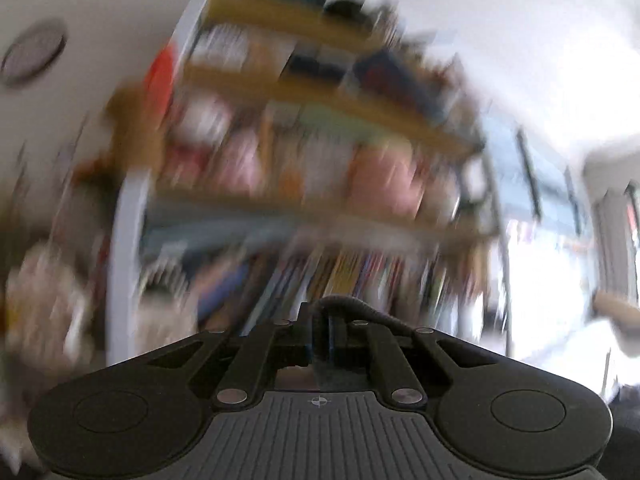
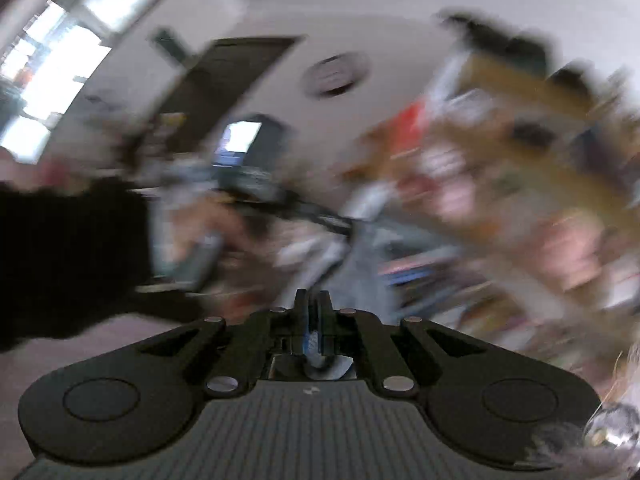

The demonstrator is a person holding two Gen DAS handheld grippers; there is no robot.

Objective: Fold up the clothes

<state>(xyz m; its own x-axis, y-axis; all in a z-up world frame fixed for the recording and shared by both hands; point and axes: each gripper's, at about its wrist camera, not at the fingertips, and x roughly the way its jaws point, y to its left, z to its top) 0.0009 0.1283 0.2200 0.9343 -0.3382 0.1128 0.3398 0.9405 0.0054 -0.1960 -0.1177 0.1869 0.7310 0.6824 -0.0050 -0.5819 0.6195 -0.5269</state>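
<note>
Clearly we see both tools raised toward the blurred wooden bookshelf (image 1: 304, 152): the left tool (image 1: 320, 320) is closed on a dark grey strip of fabric (image 1: 352, 305), the right tool (image 2: 311, 312) closed, its contents unclear. No garment body shows; a fast swing could yank that thin hold loose.

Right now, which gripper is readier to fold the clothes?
Probably left. The left gripper looks shut on a dark grey strip of cloth. The right gripper is shut too, but the blur hides whether it holds anything.
</note>
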